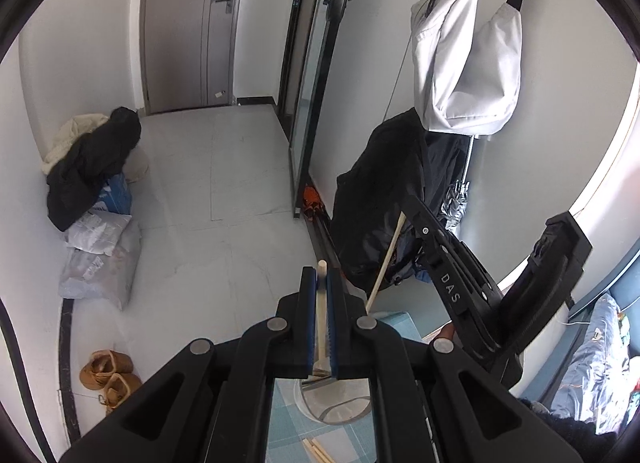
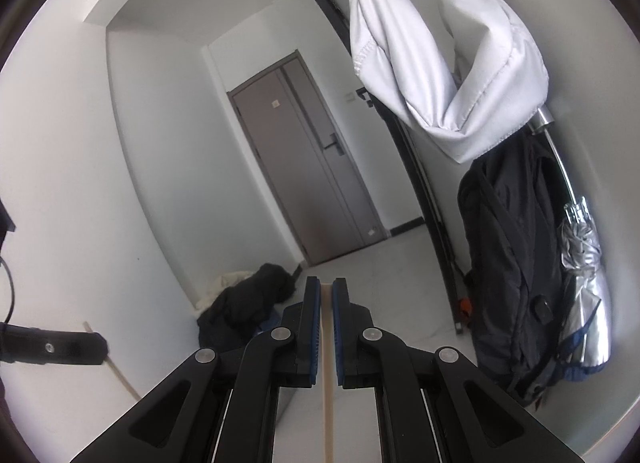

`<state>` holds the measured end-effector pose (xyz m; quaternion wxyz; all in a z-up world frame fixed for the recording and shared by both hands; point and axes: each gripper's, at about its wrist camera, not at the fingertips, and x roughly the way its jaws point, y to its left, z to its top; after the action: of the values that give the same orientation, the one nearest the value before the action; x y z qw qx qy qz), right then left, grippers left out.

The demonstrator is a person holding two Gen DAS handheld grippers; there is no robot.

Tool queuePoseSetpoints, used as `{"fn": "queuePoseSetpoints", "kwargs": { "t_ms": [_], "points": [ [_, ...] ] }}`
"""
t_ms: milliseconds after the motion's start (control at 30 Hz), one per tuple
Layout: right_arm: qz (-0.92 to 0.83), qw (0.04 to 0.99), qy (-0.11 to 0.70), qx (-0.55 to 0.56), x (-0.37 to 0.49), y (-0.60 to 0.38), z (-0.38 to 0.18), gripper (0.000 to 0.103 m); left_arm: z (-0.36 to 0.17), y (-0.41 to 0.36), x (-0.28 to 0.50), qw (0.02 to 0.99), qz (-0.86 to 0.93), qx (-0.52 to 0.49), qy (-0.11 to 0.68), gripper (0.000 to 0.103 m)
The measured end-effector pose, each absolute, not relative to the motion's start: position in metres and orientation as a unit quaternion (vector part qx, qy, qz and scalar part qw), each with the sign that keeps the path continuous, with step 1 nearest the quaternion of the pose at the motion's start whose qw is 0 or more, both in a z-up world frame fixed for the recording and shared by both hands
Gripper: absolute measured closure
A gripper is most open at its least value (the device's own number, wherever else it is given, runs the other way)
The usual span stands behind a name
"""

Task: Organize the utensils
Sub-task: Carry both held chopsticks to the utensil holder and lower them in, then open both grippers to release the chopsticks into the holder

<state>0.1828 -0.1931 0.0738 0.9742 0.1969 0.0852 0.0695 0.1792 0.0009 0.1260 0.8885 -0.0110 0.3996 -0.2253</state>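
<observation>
Left gripper: my jaws pinch a pale wooden chopstick, its blunt tip just past the pads.
Right gripper: my jaws clamp another pale chopstick.
Below: glass cup, more chopsticks on blue tablecloth.

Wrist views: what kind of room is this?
Probably a home entryway or hall: a grey door at the far end, a backpack and white bag hanging on the wall, tan shoes on the tiled floor.
</observation>
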Motion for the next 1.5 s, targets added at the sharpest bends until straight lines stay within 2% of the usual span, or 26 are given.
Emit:
{"fn": "queuePoseSetpoints", "kwargs": {
  "t_ms": [367,633,700,767,833,933,1100,1133,1167,1233,1300,1333,1367,1500],
  "points": [
    [0.074,0.984,0.083,0.141,0.168,-0.179,0.055,0.098,0.1,-0.006,0.189,0.88,-0.225,0.004,0.419,0.102],
    [0.097,0.979,0.126,0.131,0.136,-0.179,0.038,0.098,0.079,-0.01,0.181,0.864,-0.231,0.0,0.448,0.102],
    [0.102,0.977,0.141,0.123,0.125,-0.178,0.031,0.095,0.075,-0.011,0.176,0.865,-0.223,0.009,0.449,0.094],
    [0.121,0.97,0.166,0.127,0.118,-0.179,0.023,0.094,0.072,-0.013,0.172,0.866,-0.204,0.021,0.456,0.062],
    [0.127,0.962,0.202,0.135,0.113,-0.181,0.012,0.089,0.075,-0.009,0.162,0.88,-0.186,0.018,0.437,0.053],
    [0.133,0.954,0.217,0.161,0.093,-0.189,0.003,0.088,0.081,-0.004,0.15,0.888,-0.177,0.002,0.424,0.042],
    [0.129,0.96,0.193,0.157,0.053,-0.197,0.016,0.065,0.088,0.002,0.126,0.904,-0.154,-0.01,0.399,0.034],
    [0.124,0.961,0.19,0.155,0.047,-0.197,0.019,0.055,0.09,0.003,0.12,0.907,-0.146,-0.009,0.395,0.032],
    [0.121,0.963,0.189,0.152,0.041,-0.197,0.022,0.048,0.092,0.003,0.115,0.909,-0.141,-0.009,0.393,0.031],
    [0.12,0.964,0.183,0.149,0.031,-0.198,0.03,0.046,0.094,0.004,0.105,0.914,-0.134,-0.01,0.384,0.029],
    [0.118,0.966,0.178,0.146,0.022,-0.201,0.037,0.034,0.097,0.005,0.092,0.922,-0.121,-0.013,0.369,0.024],
    [0.116,0.967,0.175,0.145,0.018,-0.203,0.04,0.022,0.098,0.005,0.088,0.924,-0.115,-0.014,0.363,0.019],
    [0.118,0.968,0.166,0.147,0.011,-0.206,0.044,0.018,0.099,0.007,0.081,0.929,-0.107,-0.017,0.354,0.017],
    [0.122,0.969,0.156,0.149,-0.005,-0.212,0.053,0.016,0.1,0.012,0.058,0.939,-0.092,-0.019,0.331,0.012]
  ]
}}
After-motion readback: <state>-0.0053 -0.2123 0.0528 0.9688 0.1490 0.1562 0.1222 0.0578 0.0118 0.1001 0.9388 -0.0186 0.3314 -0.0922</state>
